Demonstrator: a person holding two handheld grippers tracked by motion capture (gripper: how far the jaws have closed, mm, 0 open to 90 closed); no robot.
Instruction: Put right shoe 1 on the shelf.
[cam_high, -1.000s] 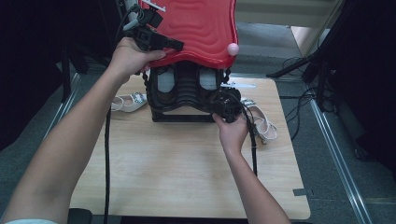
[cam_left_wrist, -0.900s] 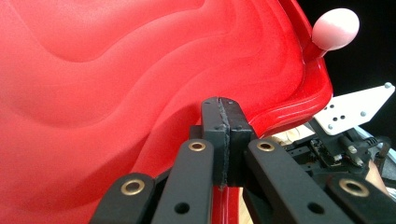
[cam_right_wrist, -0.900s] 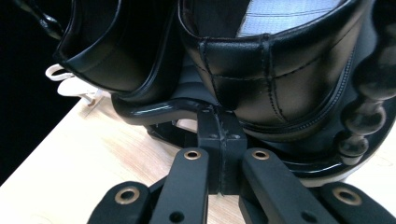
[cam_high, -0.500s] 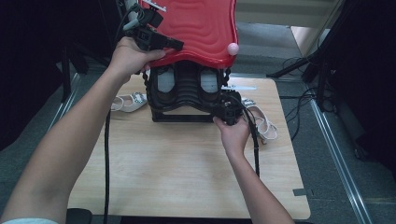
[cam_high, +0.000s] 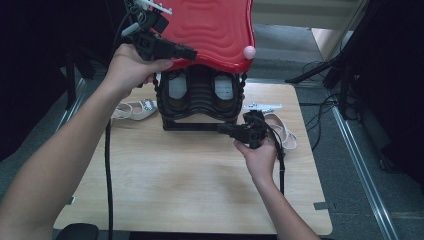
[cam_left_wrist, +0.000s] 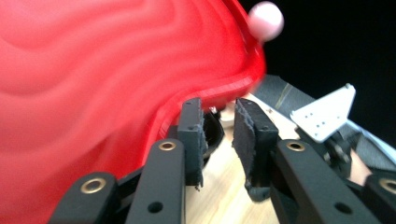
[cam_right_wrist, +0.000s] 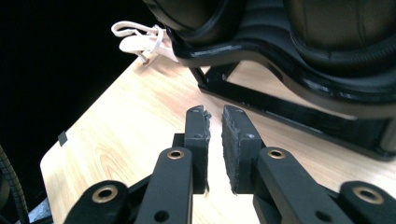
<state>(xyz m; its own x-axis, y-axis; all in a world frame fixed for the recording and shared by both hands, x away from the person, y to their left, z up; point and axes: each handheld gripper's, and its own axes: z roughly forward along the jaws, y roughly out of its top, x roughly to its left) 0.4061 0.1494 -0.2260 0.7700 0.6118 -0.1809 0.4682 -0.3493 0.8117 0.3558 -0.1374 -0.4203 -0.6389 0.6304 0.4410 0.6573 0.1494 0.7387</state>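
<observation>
The left hand-held gripper had just let its jaws part a little, empty, beside the red lid of the black case. The right hand-held gripper, jaws just parted too, held nothing near the case's base on the worktop. White sandals lay beside the case.

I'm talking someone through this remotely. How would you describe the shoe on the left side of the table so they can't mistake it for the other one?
Start at the black frame under the red lid, at the far middle of the wooden table. Just left of that frame, near the table's left edge, lies the pale strappy shoe. Unlike the similar shoe on the right, it has no gripper next to it.
</observation>
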